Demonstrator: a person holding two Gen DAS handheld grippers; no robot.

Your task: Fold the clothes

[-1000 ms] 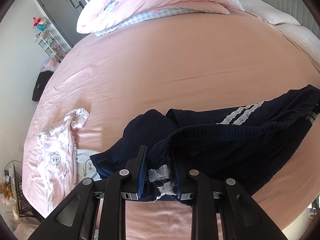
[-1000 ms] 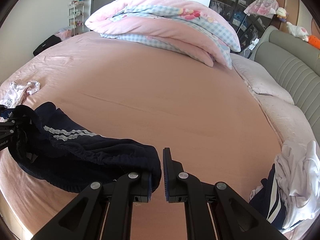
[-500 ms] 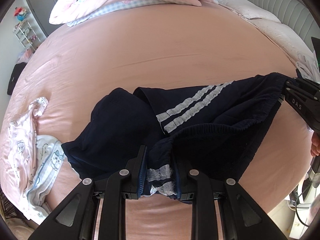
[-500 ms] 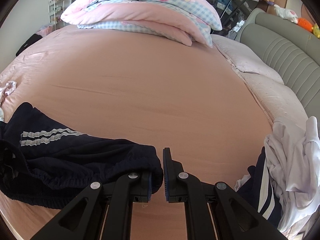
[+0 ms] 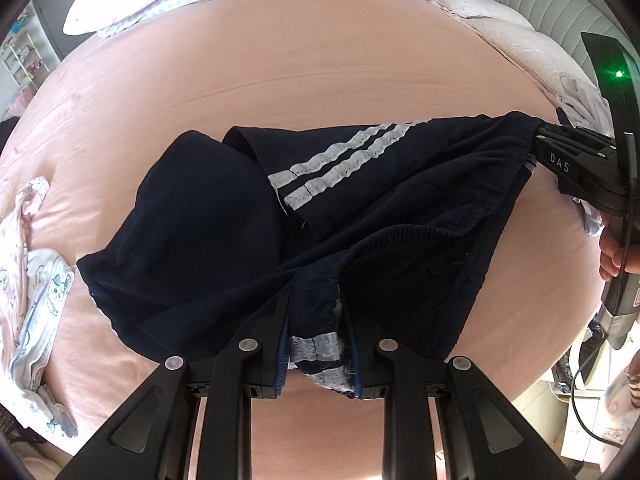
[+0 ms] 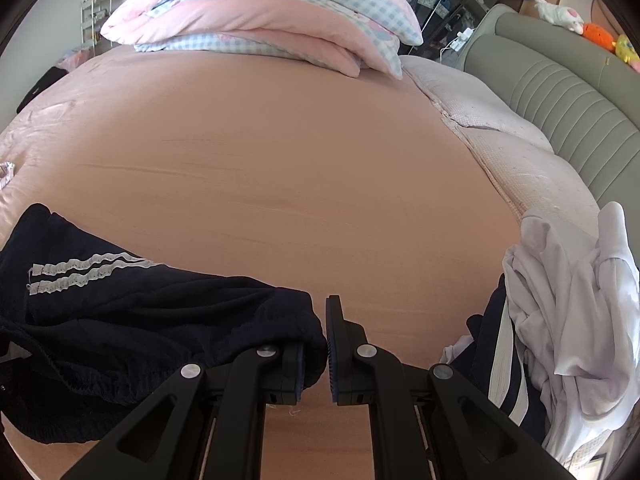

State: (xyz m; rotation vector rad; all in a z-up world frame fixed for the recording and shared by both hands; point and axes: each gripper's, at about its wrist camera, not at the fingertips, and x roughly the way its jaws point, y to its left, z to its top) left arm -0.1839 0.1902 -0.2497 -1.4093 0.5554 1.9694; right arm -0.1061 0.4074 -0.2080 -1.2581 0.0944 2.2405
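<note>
Pink-sheeted bed: holding soft, limp navy white-striped shorts by waistband, left gripper and right gripper jaws both clenched on fabric.

One pair of navy shorts at six o'clock, two white stripes on it, two grippers, one folded duvet at twelve o'clock, three plush toys at two o'clock.

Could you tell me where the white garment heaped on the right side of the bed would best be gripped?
Probably the raised fold at the top of the white garment, approached from above: it stands clear of the navy striped clothing tucked beneath, so only one piece lifts.
</note>
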